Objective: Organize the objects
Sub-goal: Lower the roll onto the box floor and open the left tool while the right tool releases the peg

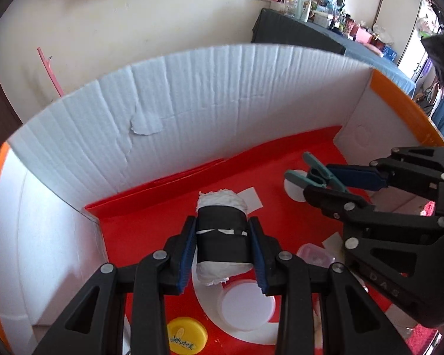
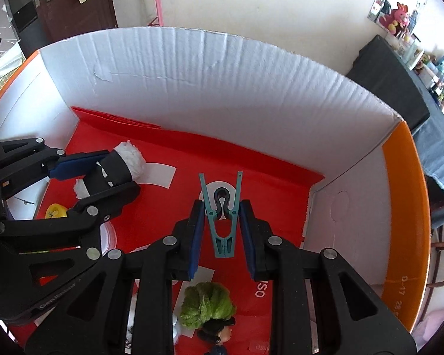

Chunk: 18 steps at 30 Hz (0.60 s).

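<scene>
From the left wrist, the left gripper point(image 1: 222, 251) was clamped on a white wad wrapped in a black band point(image 1: 222, 236), pads pressing the band on both sides, held over the red floor point(image 1: 162, 207) of the white cardboard box point(image 1: 192, 103). It looked soft and light, the kind of thing that squashes; the banded middle seemed the firmest place to hold. A yellow cap point(image 1: 186, 335) and a white lid point(image 1: 247, 307) lay below.

Over to the right wrist: the right gripper point(image 2: 222, 230) was pinching a teal clothespin point(image 2: 223, 222) by its legs, tail toward the camera, above the red floor. Stiff, light plastic, likely slippery, it could twist if gripped off-centre. A green-haired doll head point(image 2: 207, 304) lay nearer the camera.
</scene>
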Each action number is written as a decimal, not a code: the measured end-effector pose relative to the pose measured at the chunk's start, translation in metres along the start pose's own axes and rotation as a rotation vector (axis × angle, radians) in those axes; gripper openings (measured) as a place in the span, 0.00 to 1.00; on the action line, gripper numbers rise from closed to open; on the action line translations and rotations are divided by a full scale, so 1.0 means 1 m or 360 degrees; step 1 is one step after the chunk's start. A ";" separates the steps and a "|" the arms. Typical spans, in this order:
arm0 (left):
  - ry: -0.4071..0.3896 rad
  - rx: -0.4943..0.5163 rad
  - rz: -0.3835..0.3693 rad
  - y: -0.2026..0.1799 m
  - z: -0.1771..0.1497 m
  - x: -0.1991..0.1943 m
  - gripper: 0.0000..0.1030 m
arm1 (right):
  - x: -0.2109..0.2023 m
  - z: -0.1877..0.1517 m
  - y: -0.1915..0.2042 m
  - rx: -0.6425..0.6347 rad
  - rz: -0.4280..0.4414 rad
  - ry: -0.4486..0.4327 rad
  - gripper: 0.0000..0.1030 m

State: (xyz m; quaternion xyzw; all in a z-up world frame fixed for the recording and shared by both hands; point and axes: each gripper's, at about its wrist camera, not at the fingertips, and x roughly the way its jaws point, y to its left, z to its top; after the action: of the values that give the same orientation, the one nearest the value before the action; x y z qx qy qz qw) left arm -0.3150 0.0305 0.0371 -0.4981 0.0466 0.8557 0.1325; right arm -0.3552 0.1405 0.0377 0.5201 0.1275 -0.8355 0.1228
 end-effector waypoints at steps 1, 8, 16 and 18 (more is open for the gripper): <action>0.0021 -0.0007 -0.0008 0.001 0.000 0.003 0.35 | 0.001 0.000 0.001 0.0004 0.0001 0.0004 0.22; 0.0047 0.0010 0.0012 0.000 0.002 0.006 0.35 | 0.006 0.000 -0.004 0.0042 0.0036 0.0042 0.22; 0.0055 0.0036 0.0034 -0.002 0.000 0.004 0.35 | 0.010 -0.006 -0.003 0.0043 0.0039 0.0069 0.22; 0.0054 0.0034 0.0031 -0.002 -0.001 0.003 0.35 | 0.010 -0.007 -0.002 0.0041 0.0036 0.0070 0.22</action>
State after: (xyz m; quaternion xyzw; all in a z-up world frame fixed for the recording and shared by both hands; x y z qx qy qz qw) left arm -0.3150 0.0330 0.0340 -0.5107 0.0629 0.8477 0.1287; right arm -0.3541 0.1438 0.0261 0.5413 0.1134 -0.8241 0.1226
